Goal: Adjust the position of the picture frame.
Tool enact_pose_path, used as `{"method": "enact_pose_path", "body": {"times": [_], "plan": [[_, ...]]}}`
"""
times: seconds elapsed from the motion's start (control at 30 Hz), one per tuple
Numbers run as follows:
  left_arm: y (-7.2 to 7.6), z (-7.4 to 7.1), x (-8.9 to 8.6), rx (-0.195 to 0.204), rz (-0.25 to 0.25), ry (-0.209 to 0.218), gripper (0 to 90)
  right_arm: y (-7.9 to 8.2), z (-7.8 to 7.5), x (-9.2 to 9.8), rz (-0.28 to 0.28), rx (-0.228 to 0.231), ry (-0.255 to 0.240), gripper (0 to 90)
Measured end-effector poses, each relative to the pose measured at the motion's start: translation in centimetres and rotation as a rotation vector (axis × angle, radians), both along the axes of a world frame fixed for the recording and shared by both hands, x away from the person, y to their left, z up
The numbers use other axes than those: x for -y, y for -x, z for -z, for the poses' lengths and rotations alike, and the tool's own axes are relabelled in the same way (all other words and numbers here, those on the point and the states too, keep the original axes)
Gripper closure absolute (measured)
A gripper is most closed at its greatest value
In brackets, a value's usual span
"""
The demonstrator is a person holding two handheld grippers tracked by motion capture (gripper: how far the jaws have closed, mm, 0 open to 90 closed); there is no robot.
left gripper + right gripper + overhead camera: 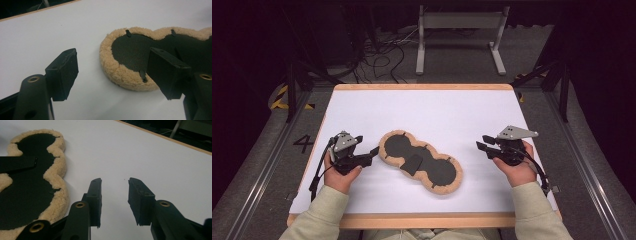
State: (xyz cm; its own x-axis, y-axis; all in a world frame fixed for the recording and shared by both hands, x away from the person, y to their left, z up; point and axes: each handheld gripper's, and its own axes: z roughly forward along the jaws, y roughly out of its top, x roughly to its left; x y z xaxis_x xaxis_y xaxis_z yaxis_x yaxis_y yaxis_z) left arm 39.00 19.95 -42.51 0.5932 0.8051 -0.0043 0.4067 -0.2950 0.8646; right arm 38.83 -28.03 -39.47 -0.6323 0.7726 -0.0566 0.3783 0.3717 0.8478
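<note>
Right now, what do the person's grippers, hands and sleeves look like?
Both the left gripper and the right gripper are black, each topped with a grey three-cornered plate and trailing a black cable. Each has two flat black jaws, and the arms that carry them bear brass-coloured rivets, seen in the gripper views. The hands are bare; both sleeves are pale beige, with ribbed cuffs.

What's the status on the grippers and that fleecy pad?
Left gripper open, jaws at the pad's end, not gripping. Right gripper open, empty, clear of it. Pad flat on the table. Nothing in the way.
</note>
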Motion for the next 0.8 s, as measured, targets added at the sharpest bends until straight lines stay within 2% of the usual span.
{"method": "enact_pose_path", "body": {"times": [0.1,0.23,0.43,0.5,0.67,0.8], "plan": [[0.0,0.0,-0.1,-0.01,-0.01,0.0,26.3,0.1,-0.2,-0.2,-0.013,-0.012,-0.019,62.8],[0.0,-0.1,-0.4,-0.014,-0.015,0.009,26.7,0.1,-0.3,-0.3,-0.023,-0.017,-0.018,62.3],[0.0,-0.1,-0.3,-0.014,-0.006,0.013,26.7,0.4,-0.9,-0.6,-0.038,-0.005,-0.02,64.2],[-0.1,-0.1,-0.2,-0.014,-0.005,0.011,27.1,0.8,-1.3,-0.7,-0.052,-0.001,-0.036,64.3],[-0.1,-0.2,-0.2,-0.024,-0.001,0.016,27.1,1.8,-2.5,-1.8,-0.091,0.038,-0.028,64.4],[-0.2,-0.1,-0.1,-0.028,0.002,0.016,27.1,2.3,-3.0,-2.4,-0.12,0.029,-0.036,67.4]]}}
